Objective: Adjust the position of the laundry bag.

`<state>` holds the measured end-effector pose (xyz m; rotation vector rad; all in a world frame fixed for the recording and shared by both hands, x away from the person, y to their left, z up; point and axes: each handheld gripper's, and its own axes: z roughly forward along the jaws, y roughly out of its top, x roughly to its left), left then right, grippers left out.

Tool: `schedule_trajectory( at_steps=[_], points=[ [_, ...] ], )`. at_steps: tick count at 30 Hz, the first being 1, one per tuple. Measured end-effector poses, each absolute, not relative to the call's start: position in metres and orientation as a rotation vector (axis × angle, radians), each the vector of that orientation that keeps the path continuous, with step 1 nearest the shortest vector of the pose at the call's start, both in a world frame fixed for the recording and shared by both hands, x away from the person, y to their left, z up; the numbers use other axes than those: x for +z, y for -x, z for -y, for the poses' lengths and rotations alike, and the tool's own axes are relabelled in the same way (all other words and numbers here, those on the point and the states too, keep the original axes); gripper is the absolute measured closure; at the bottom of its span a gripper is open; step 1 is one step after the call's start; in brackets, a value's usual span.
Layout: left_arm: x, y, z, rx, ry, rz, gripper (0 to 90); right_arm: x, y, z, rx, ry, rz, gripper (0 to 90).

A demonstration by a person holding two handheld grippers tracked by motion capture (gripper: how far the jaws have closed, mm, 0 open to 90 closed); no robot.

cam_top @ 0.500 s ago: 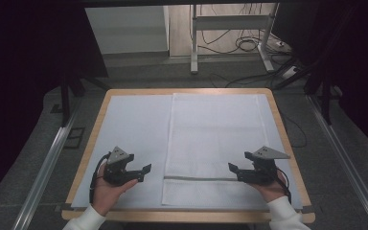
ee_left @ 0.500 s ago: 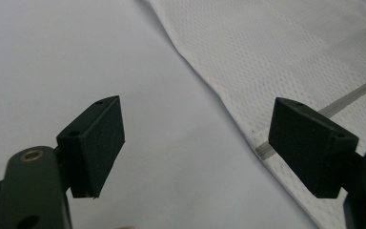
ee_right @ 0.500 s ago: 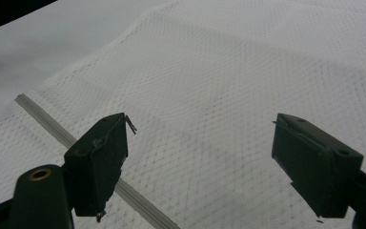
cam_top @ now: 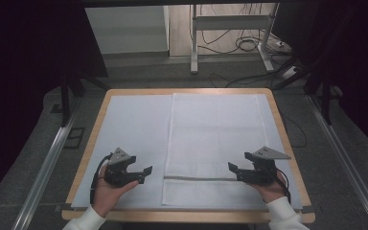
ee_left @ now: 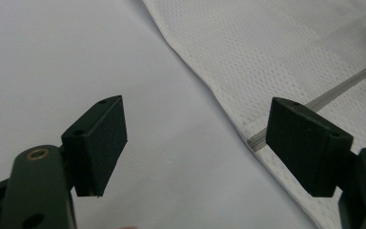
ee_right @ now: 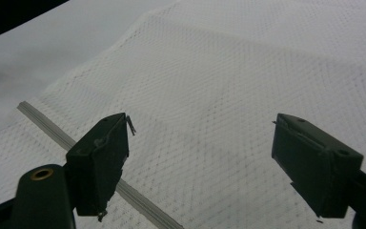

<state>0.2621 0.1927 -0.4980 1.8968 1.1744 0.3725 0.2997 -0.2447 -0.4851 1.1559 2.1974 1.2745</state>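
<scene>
High view: a white mesh cloth (cam_top: 214, 143) lies flat on the right half of the table's pale mat (cam_top: 134, 129), a grey strip (cam_top: 196, 178) crossing it near the person's edge. The left gripper (cam_top: 143, 171) hovers just off the cloth's left edge, the right gripper (cam_top: 234, 168) over its right side — both with jaws wide apart and nothing between them. The likely trouble is a missed pinch: the mesh lies thin and flat, so jaws closing too high would slide over it. Uneven grabs — one side catching first — could drag the cloth askew or bunch it along the strip.
</scene>
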Motion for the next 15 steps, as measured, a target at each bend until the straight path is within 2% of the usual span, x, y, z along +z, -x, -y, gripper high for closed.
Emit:
schedule_trajectory(
  at_steps=[6,9,12,15],
  points=[
    [-0.5,-0.265,-0.193,0.402,-1.892,-1.196,20.7,-0.489,-0.301,0.246,1.254,-1.133,-2.213,21.4],
    [-0.502,-0.268,-0.193,0.381,-1.882,-1.215,20.4,-0.49,-0.301,0.249,1.256,-1.14,-2.214,21.7],
    [-0.499,-0.269,-0.187,0.301,-1.863,-1.274,21.4,-0.49,-0.301,0.254,1.254,-1.152,-2.2,22.4],
    [-0.491,-0.27,-0.182,0.322,-1.874,-1.27,21.9,-0.489,-0.298,0.256,1.249,-1.142,-2.189,22.5]
  ],
)
